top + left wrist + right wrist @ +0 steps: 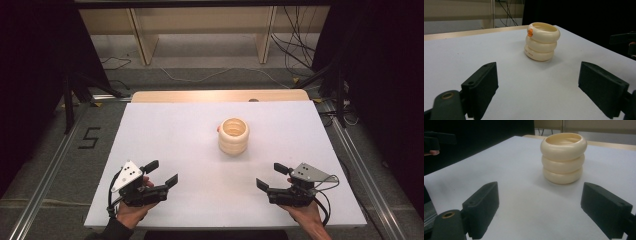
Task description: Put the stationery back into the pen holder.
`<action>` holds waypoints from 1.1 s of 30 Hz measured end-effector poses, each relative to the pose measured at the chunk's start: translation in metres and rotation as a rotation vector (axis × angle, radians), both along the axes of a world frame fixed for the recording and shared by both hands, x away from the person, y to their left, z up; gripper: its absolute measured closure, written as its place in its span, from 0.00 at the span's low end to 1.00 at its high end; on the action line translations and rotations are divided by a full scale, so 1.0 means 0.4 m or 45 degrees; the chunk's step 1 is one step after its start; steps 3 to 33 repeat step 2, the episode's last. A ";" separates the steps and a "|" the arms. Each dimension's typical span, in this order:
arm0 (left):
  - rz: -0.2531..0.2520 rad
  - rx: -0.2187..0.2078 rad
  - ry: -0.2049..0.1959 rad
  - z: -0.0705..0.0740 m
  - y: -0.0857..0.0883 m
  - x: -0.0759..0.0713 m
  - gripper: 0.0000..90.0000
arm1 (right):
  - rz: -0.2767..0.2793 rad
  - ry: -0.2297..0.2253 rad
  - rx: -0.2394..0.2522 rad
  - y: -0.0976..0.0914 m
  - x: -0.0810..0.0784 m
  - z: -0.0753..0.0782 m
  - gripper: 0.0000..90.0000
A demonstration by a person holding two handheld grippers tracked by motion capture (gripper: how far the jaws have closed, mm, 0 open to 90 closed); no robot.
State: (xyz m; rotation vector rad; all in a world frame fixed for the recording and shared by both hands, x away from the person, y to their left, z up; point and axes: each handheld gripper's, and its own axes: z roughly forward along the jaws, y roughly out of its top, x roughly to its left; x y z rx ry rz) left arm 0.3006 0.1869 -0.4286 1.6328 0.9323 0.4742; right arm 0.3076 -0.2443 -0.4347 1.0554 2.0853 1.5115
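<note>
A cream ribbed cup made of three stacked rings (233, 135) stands upright near the middle of the white table (165, 130). In the left gripper view the cup (541, 41) carries a small orange mark on its upper ring. In the right gripper view the cup (563, 157) is plain cream. My left gripper (161, 173) rests at the front left, held in a hand, jaws open and empty. My right gripper (272, 176) rests at the front right, likewise open and empty. Both point toward the cup, well short of it.
The table's far edge is a bare wooden strip (220, 95). Beyond it are wooden shelf legs (142, 40) and loose cables (295, 45) on the floor. Metal rails (45, 180) run along both sides of the table. The other gripper's jaw (624, 40) shows at the right edge of the left gripper view.
</note>
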 end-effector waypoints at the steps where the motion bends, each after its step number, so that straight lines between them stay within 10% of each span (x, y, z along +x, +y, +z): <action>1: 0.000 -0.001 0.000 0.000 0.000 0.000 0.17 | -0.001 -0.001 -0.001 0.000 0.000 0.000 0.17; 33: 0.001 0.000 0.000 0.000 0.000 0.000 0.17 | 0.000 -0.001 -0.001 0.000 0.000 0.000 0.17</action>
